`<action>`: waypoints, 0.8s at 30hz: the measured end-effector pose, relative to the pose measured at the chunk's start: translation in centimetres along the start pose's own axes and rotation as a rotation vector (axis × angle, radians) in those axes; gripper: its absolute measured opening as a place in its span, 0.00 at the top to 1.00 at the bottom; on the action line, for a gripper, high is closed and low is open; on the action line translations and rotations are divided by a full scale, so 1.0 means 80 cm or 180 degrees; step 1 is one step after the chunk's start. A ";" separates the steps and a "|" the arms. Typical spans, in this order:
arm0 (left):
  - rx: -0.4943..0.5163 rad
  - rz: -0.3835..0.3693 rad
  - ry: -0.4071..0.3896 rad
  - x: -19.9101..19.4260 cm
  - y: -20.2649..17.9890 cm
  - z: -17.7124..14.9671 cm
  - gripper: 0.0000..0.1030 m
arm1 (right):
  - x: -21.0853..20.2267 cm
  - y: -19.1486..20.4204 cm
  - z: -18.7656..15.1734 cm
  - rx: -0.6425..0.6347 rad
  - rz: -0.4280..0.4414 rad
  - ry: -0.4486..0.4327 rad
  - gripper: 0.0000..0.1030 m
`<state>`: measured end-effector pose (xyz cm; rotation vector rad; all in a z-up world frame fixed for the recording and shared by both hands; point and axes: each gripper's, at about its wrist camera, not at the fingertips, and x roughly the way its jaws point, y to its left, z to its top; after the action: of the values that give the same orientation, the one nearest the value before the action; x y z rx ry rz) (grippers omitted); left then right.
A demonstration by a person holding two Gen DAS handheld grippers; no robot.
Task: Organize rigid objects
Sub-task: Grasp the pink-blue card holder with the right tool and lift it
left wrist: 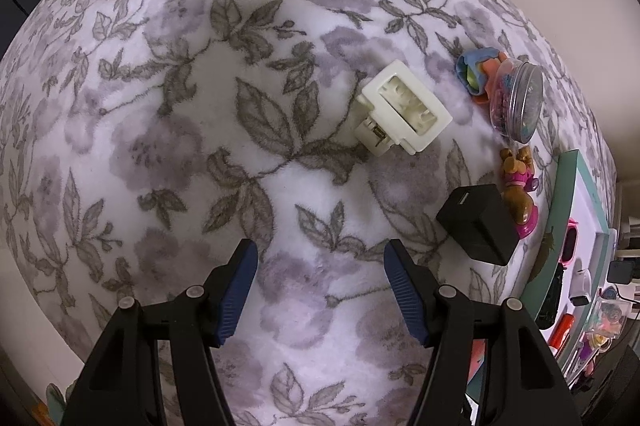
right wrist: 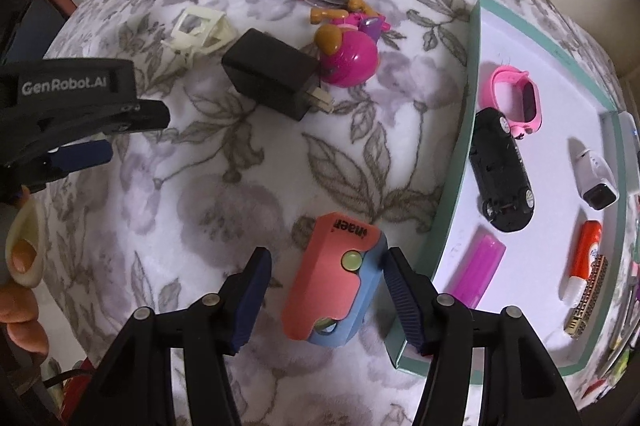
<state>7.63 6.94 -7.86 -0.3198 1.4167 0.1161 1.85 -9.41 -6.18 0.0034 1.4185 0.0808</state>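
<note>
Floral fleece blanket covers the surface. Right gripper jaws spread wide around a pink-and-blue case lying on the blanket, just beside the green-rimmed tray. Left gripper open, empty, short of a cream plastic clip.

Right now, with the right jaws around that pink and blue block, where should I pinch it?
Take the pink and blue block across its two long side faces, coming straight down as the right gripper already does. It lies flat on the floral blanket, its long axis running between the open jaws, so those flat, parallel sides likely suit the pads. One pad seems to touch its blue edge.
</note>
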 end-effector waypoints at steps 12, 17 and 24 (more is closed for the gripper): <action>0.0024 -0.0009 0.0006 0.001 0.000 0.000 0.35 | 0.010 0.015 -0.016 -0.0105 -0.0073 0.0179 0.41; 0.0046 -0.0029 0.0014 0.001 -0.002 0.001 0.35 | 0.021 0.026 -0.018 -0.0128 -0.0163 0.0147 0.47; 0.0125 -0.0294 0.0001 0.002 -0.017 0.002 0.35 | 0.017 0.022 -0.017 -0.0133 -0.0166 0.0076 0.58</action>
<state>8.18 5.65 -7.83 -0.3523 1.4004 0.0128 0.58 -7.66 -7.65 -0.0692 1.4397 0.0675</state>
